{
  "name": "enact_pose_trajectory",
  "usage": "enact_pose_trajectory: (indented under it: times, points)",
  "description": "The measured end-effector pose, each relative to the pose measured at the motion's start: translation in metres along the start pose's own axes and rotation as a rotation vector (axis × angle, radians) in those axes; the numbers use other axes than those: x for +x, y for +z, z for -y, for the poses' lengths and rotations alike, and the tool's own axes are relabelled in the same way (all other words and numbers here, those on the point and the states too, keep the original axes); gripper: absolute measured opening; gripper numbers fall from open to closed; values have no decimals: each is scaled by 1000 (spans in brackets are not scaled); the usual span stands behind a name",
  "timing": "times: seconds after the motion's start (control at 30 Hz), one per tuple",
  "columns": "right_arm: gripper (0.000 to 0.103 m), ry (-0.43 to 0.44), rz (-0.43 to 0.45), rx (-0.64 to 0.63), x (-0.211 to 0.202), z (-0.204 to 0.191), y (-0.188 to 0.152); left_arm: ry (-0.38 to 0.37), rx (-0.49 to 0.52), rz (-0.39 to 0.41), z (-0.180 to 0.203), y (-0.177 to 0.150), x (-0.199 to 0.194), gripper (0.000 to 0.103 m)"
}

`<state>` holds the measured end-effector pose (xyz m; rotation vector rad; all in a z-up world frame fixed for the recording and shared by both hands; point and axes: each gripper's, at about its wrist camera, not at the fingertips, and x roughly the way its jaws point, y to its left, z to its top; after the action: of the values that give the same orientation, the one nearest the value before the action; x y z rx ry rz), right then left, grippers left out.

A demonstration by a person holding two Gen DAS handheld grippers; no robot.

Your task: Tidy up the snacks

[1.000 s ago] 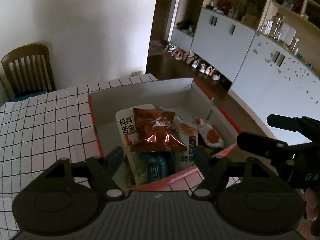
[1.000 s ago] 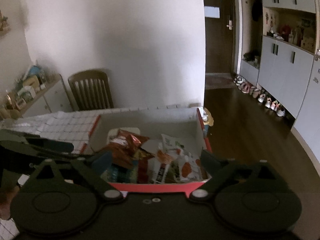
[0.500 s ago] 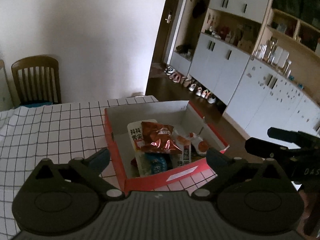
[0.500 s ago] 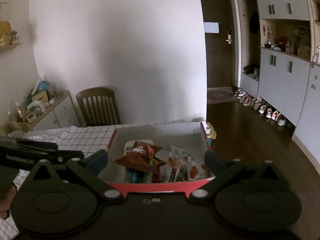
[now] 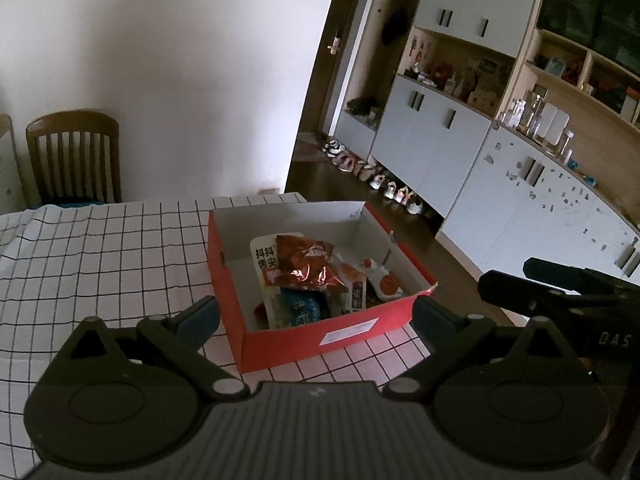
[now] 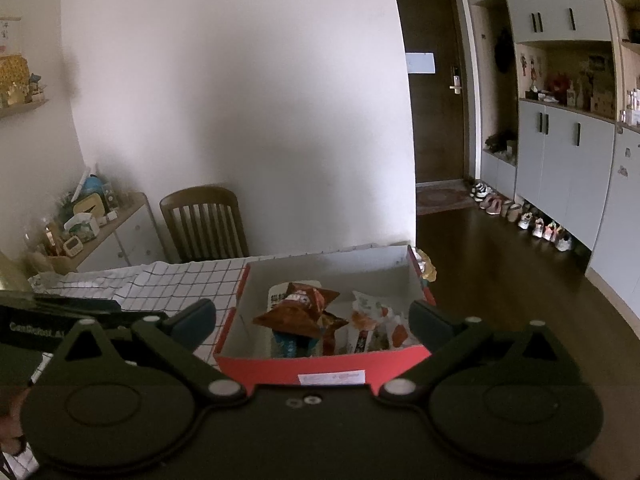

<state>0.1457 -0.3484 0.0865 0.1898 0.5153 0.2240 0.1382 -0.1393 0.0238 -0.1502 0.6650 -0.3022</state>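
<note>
A red cardboard box [image 5: 312, 332] holding snack packets [image 5: 306, 268] is seen on a checked tablecloth [image 5: 100, 260], just ahead of both tools. The left gripper [image 5: 316, 314] and right gripper [image 6: 312, 316] are spread wide, nothing held. The box sits close to the table's far edge; a clumsy reach could shove it off
</note>
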Motion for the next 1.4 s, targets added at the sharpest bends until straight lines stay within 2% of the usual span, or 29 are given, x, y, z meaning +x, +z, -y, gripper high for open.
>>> enact_pose_trajectory:
  times: [1.4]
  points:
    - [103, 8, -25, 42, -9, -13, -8, -11, 22, -10, 0, -3, -17, 103]
